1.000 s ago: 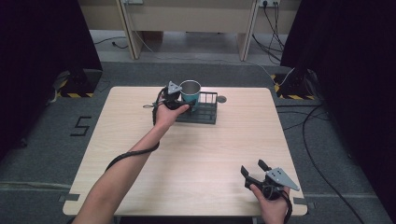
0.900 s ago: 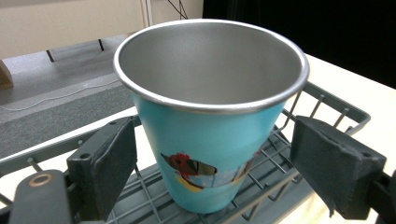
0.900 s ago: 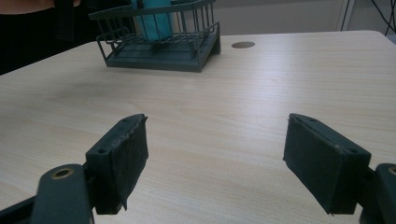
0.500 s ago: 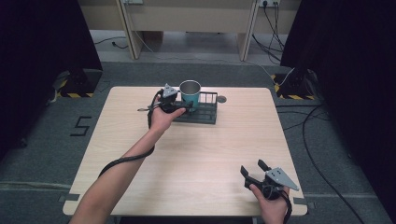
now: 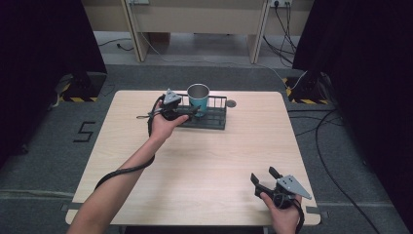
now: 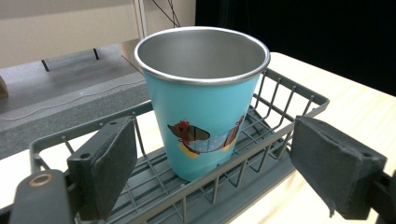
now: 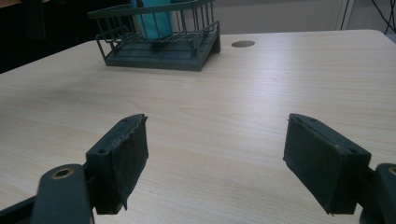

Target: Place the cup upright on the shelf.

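Note:
A teal metal cup (image 5: 198, 96) with a cartoon dog on it stands upright in the left part of a dark wire rack (image 5: 214, 118) at the table's far middle. My left gripper (image 5: 190, 112) hovers at the rack's left front edge, pointing at the cup. In the left gripper view the cup (image 6: 201, 98) sits just beyond the gripper (image 6: 219, 172), whose jaws stand wide open with nothing held. My right gripper (image 5: 263, 178) rests low near the table's front right, open over bare wood (image 7: 215, 158). It faces the rack (image 7: 161, 49) and cup (image 7: 154, 18).
A small round grommet (image 5: 231, 103) lies in the tabletop just right of the rack. The wooden table (image 5: 209, 165) has free room across its middle. Cables and desk legs lie on the floor beyond the far edge.
My left gripper has drawn back a little from the cup, toward the left and the near side. The cup stays in the rack. The right gripper has not moved.

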Demonstrator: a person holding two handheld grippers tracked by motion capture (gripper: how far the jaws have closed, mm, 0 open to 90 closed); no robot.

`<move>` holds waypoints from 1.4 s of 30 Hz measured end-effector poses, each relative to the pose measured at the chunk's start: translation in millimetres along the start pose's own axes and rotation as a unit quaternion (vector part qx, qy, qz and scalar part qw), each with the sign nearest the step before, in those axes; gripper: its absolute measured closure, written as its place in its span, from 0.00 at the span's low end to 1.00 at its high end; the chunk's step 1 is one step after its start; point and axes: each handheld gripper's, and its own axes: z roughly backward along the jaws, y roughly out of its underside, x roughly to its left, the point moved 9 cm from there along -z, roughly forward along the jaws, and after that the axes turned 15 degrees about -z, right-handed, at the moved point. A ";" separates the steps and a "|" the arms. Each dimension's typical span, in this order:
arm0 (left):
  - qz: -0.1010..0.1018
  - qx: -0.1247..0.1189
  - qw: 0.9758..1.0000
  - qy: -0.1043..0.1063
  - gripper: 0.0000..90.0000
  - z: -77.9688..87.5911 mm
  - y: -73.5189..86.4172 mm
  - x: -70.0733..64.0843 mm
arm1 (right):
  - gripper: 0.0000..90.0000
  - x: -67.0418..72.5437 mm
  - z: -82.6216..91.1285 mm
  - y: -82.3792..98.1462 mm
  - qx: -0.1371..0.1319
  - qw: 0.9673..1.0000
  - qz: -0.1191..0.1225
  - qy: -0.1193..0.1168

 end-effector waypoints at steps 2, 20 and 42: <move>-0.001 0.000 1.000 0.000 0.16 2.7 0.5 0.7 | 0.25 0.2 -0.2 -0.1 0.000 1.000 0.000 0.000; -0.004 -0.008 1.000 -0.006 0.16 37.6 11.4 6.8 | 0.25 1.2 -0.8 0.8 0.001 1.000 -0.003 0.000; -0.004 -0.008 1.000 -0.019 0.16 78.9 36.2 9.7 | 0.25 2.2 -1.0 1.2 0.002 1.000 -0.004 -0.001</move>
